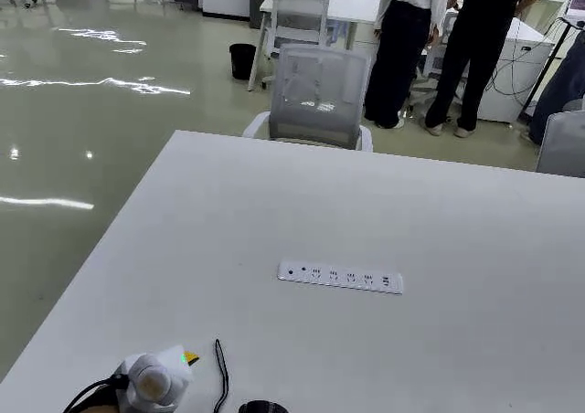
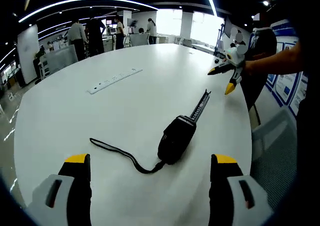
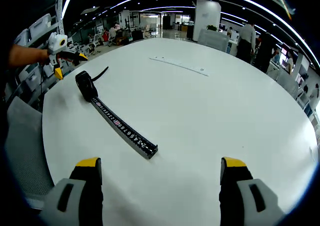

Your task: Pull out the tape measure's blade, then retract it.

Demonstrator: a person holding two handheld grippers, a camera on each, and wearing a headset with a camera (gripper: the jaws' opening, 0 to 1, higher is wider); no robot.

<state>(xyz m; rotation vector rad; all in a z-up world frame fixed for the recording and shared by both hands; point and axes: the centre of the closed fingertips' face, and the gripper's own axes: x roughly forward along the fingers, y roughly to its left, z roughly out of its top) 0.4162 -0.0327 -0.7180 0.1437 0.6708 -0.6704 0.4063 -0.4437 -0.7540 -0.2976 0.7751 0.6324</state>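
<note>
Just ahead of the left hand-held gripper (image 2: 151,159), jaws apart and empty, the tape measure (image 2: 177,138) lies on the white table (image 2: 60,116), its blade (image 2: 201,105) running out toward 1 o'clock. Right hand-held gripper (image 3: 160,162) is likewise spread, holding nothing. Pull-out seems done; retracting needs the case steadied, probably a lock released. Left gripper view gives the lanyard (image 2: 125,155) at 8 o'clock of the case; right gripper view, the blade's numbers and hook.

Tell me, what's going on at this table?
A person holds tongs in each hand above a white table. A black tape measure lies on it with its blade pulled out. Both the left tongs and the right tongs are open, holding nothing and apart from the tape. A power strip lies farther off.
</note>
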